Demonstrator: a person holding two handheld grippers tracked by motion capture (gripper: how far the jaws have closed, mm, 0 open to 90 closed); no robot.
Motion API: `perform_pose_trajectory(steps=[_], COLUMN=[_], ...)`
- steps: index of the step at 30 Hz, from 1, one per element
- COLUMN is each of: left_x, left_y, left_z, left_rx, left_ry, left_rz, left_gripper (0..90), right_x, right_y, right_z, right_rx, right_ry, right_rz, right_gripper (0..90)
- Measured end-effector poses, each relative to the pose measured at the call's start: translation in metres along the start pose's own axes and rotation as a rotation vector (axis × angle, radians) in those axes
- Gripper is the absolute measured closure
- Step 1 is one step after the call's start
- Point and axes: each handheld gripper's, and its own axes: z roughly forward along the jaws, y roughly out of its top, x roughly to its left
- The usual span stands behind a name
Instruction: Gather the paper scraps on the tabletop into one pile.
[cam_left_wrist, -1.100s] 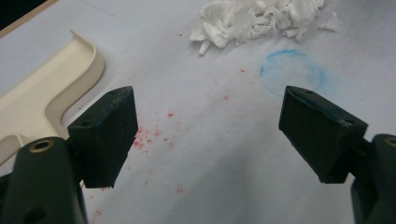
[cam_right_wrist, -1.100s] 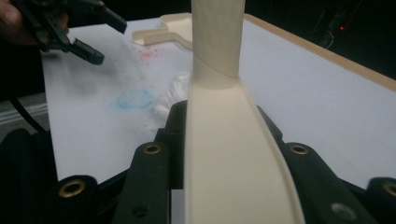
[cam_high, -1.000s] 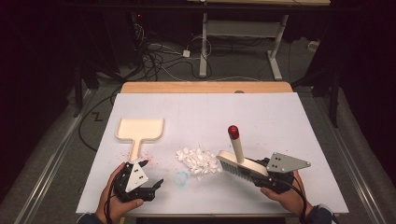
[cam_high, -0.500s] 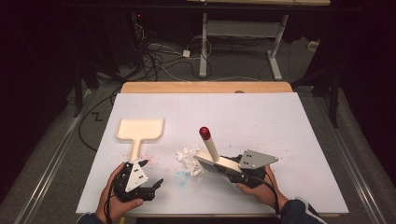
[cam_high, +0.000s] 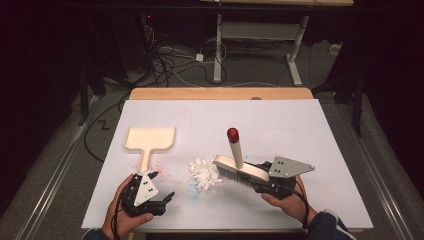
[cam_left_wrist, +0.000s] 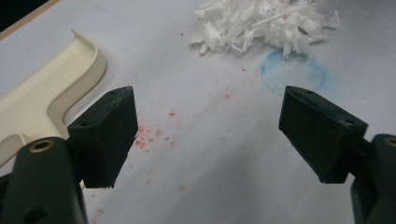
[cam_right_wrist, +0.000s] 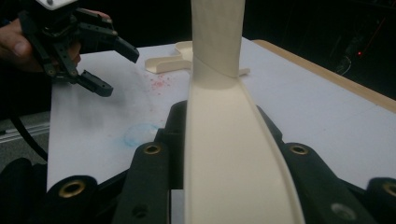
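The right gripper, clamped on the brush, holds its bristles just right of the paper scrap pile, while the dustpan lies up-left of the pile, nearer the empty, wide-open left gripper.

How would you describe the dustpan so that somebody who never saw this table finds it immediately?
Start at the large white table and look at its left half. There, beyond the left tongs and to the left of the pile of white paper scraps, lies the dustpan. It is the only flat cream-coloured scoop, with a short handle pointing toward the person.
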Motion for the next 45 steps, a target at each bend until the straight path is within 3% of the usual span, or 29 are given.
perform_pose_trajectory(steps=[10, 22, 25, 28, 32, 35, 38, 41, 45], left_x=[0.000, -0.002, -0.002, -0.002, -0.001, 0.001, 0.001, 0.001, 0.001], left_y=[0.000, 0.000, 0.000, 0.000, 0.000, 0.000, 0.000, 0.000, -0.001], left_z=[-0.001, 0.000, 0.000, 0.001, 0.000, 0.000, 0.000, 0.000, 0.000], left_rx=[-0.001, 0.013, 0.013, 0.010, 0.000, -0.001, -0.001, -0.001, 0.001], left_ry=[0.007, 0.011, 0.008, 0.008, 0.011, 0.009, 0.007, 0.003, 0.001], left_rz=[0.004, 0.026, 0.027, 0.023, 0.014, 0.005, 0.008, 0.006, 0.006], left_gripper=[18.6, 18.6, 18.6, 18.6, 18.6, 18.6, 18.6, 18.6, 18.6], right_x=[0.010, -0.006, -0.006, 0.001, 0.016, 0.022, 0.022, 0.016, 0.004], right_y=[0.003, -0.008, -0.012, -0.012, -0.015, -0.019, -0.018, -0.017, -0.018], right_z=[-0.019, -0.042, -0.044, -0.034, -0.006, 0.014, 0.028, 0.041, 0.052], right_rx=[-0.005, 0.030, 0.032, 0.028, 0.062, 0.079, 0.075, 0.070, 0.053], right_ry=[0.049, 0.001, 0.032, 0.083, 0.181, 0.220, 0.219, 0.189, 0.167], right_rz=[-0.010, 0.037, 0.054, 0.055, 0.045, 0.034, 0.010, -0.009, 0.012], right_gripper=[67.6, 67.6, 67.6, 67.6, 67.7, 67.7, 67.7, 67.8, 67.8])
